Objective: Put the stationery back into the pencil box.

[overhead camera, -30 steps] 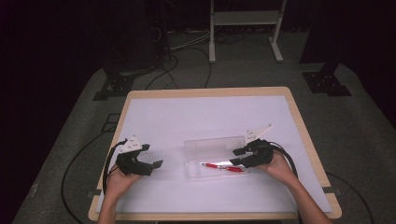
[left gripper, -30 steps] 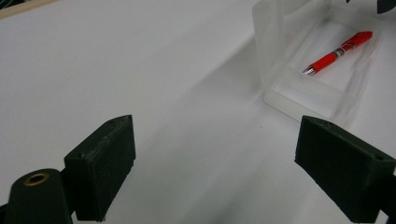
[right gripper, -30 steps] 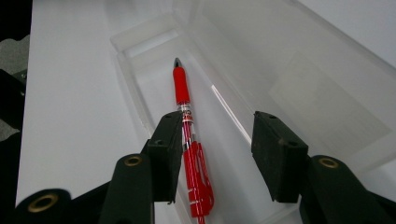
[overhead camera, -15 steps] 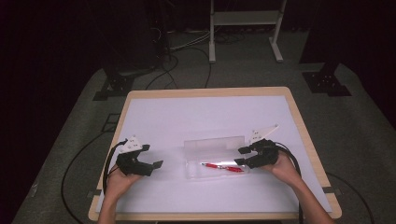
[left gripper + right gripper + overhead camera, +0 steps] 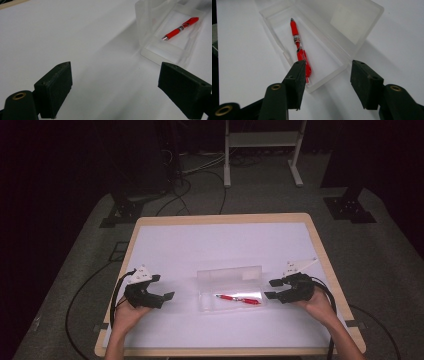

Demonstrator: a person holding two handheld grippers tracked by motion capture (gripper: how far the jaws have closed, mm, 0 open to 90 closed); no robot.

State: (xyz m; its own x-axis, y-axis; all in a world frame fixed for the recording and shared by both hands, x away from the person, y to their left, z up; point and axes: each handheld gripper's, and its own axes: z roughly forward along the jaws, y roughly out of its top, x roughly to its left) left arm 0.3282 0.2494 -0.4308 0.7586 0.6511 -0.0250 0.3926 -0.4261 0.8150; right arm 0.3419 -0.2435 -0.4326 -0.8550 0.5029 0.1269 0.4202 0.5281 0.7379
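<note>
Just off the right end of the clear plastic case (image 5: 231,289), the right hand-held gripper (image 5: 271,289) sits low over the surface (image 5: 200,245), held in the person's right hand (image 5: 317,304). Its jaws have just been opening, and nothing is between them: in the right gripper view the two black pads stand apart with bare white surface in the gap. The near corner of the case lies just ahead of those pads.

Inside the case, there's the red pen (image 5: 238,299), lying flat on the floor of the tray, lengthwise, free of both grippers. In the right gripper view the pen (image 5: 300,50) runs away from the camera, tip at the far end, its clip end partly hidden behind one pad. The lid of the case (image 5: 347,20) stands up along the far long side, hinged open.

Over on the left, well apart from the case, the left hand-held gripper (image 5: 167,287) rests in the left hand (image 5: 125,315), jaws spread wide and empty. In its own view, the pen (image 5: 180,28) and the case (image 5: 150,51) sit beyond the pads at the upper right.
</note>
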